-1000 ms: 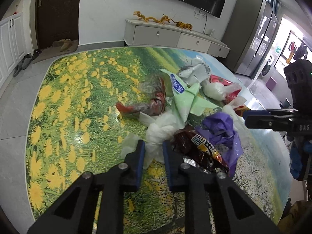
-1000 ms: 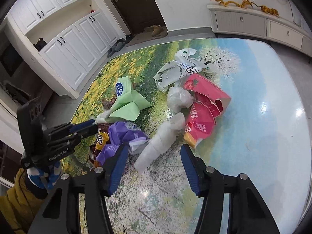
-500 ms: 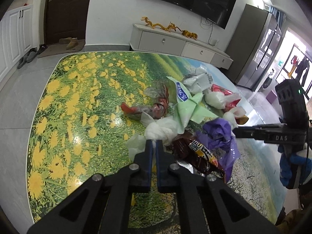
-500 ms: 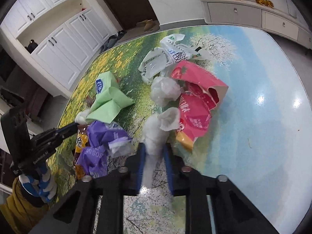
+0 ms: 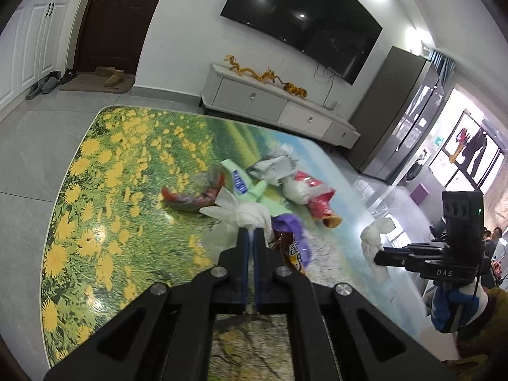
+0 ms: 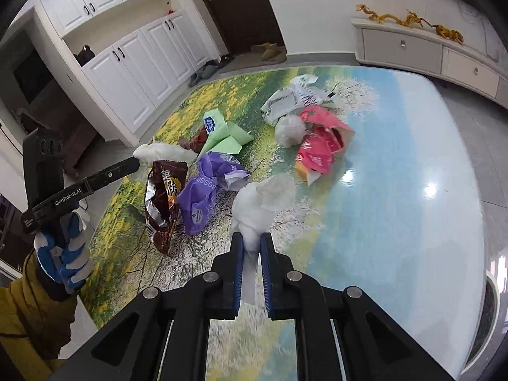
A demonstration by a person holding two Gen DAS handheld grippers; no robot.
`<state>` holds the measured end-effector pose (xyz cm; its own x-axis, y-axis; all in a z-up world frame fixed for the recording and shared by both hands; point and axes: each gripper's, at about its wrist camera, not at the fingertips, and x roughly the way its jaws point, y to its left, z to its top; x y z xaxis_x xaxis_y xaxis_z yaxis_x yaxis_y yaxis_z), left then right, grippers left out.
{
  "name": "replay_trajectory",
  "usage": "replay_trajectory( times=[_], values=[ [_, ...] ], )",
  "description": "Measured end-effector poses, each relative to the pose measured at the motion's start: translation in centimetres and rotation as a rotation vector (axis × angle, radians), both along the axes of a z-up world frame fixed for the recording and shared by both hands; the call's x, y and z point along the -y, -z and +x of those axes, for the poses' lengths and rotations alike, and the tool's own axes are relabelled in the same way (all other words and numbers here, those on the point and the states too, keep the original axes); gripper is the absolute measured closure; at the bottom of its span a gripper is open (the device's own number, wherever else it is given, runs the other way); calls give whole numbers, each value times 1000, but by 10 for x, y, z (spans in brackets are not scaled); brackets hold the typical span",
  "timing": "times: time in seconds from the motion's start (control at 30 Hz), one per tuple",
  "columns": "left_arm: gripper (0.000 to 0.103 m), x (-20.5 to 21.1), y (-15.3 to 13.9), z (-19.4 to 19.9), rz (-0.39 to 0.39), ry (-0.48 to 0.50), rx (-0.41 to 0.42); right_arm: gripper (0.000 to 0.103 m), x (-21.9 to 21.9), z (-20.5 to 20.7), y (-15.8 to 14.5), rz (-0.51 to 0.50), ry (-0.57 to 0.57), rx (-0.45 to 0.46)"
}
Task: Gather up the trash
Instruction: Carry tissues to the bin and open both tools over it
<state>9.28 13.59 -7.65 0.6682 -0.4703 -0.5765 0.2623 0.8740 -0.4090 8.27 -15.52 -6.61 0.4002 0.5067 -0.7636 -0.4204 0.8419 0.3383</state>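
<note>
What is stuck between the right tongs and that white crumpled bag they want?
Nothing. The right tongs are already shut on the white crumpled bag, with no other trash between them. The left tongs pinch another white bag.

Bright, even indoor light; strong fisheye warp.
Ceiling lamps mirror as two white spots in the television [image 5: 301, 28] and as glare patches on the glossy surface [image 6: 435, 187] toward its right edge. Daylight blows out the doorway [image 5: 466, 158] at far right. Shadows soft and short. Frame corners vignette black; straight cabinet lines bow. Surface print just under the fingers [image 6: 266, 273] smears slightly.
</note>
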Motion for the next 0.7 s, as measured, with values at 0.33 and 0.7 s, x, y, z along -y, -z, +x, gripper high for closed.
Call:
replay_trajectory(
  times=[0.33, 0.7],
  values=[
    [101, 13, -43, -19, -55, -16, 103, 92, 48, -40, -28, 52, 81, 84],
    [101, 30, -72, -24, -81, -6, 157, 92, 83, -58, -44, 97, 148, 139]
  ],
)
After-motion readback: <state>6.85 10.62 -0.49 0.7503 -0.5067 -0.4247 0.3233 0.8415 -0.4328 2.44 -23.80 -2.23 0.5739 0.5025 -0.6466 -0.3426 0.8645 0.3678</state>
